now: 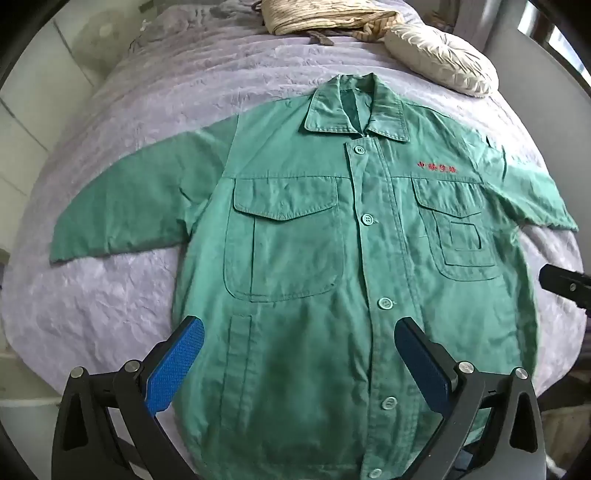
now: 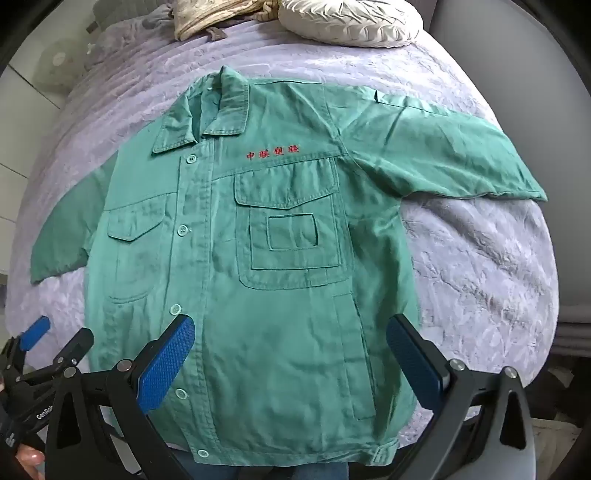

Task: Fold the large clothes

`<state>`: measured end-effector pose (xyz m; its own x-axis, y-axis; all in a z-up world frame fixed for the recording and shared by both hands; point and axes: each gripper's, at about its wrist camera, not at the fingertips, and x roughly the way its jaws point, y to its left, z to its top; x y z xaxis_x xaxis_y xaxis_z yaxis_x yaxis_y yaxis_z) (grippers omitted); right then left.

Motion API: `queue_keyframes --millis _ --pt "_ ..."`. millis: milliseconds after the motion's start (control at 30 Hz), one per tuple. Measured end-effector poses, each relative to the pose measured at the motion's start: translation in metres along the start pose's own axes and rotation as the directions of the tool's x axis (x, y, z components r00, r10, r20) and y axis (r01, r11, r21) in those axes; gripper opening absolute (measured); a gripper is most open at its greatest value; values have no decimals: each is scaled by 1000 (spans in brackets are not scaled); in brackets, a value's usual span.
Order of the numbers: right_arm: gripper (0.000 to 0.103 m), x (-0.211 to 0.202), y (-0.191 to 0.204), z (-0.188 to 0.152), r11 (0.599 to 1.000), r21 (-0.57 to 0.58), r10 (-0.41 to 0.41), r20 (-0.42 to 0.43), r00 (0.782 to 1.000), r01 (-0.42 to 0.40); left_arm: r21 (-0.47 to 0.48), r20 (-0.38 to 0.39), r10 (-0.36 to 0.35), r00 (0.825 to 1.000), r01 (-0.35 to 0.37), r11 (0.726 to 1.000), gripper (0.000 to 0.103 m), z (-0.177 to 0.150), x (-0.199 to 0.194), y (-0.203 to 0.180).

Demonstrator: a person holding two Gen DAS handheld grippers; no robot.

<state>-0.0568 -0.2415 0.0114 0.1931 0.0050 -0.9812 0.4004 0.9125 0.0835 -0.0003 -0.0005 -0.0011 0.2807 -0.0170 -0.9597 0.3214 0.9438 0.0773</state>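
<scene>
A green button-up work jacket (image 1: 303, 236) with red embroidered characters lies flat, front up, on a lilac bedspread (image 1: 147, 110), sleeves spread out to both sides. It also shows in the right wrist view (image 2: 258, 258). My left gripper (image 1: 299, 328) is open and empty, hovering over the jacket's lower left front. My right gripper (image 2: 291, 325) is open and empty over the lower right front, near the hem. The left gripper also shows at the lower left edge of the right wrist view (image 2: 37, 332).
A cream pillow (image 1: 439, 55) and a bundled beige cloth (image 1: 325, 16) lie at the head of the bed, beyond the collar. The same pillow (image 2: 351, 22) shows in the right wrist view. A pale tiled wall (image 1: 22, 122) stands left of the bed.
</scene>
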Motion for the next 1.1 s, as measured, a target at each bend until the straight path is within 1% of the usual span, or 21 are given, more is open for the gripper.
queue_keyframes --millis 100,133,167,267,333,400,533,733,1100 --pt "103 -2 -1 1 1000 25 -7 15 1000 7 -11 -17 -36 999 36 999 103 -1 2 -4" --pt "103 -4 2 4 999 35 7 15 1000 -8 -32 -19 -76 997 76 997 103 -2 1 4" --pt "103 -6 -2 1 998 43 43 32 999 -44 -35 -13 -76 997 76 997 103 -4 0 3" --pt "103 -3 -3 2 997 46 60 29 998 -61 -40 -15 -76 997 76 996 103 -8 -5 5" --pt "103 -2 0 -1 997 32 66 34 997 -67 -43 -36 -68 997 67 997 103 -2 -5 5" --pt "103 -3 1 0 998 25 53 29 998 -53 -43 -43 -60 997 58 997 103 0 -4 5" --pt "103 -4 0 0 998 29 52 23 998 -52 -43 -35 -47 998 45 998 103 -1 -6 4" --pt "103 -4 -4 -3 998 35 44 14 999 -44 -45 -29 -40 999 39 998 103 -2 -9 4" --pt "103 -6 2 -9 999 21 33 8 999 -33 -31 -17 -37 999 37 999 103 -4 -13 2"
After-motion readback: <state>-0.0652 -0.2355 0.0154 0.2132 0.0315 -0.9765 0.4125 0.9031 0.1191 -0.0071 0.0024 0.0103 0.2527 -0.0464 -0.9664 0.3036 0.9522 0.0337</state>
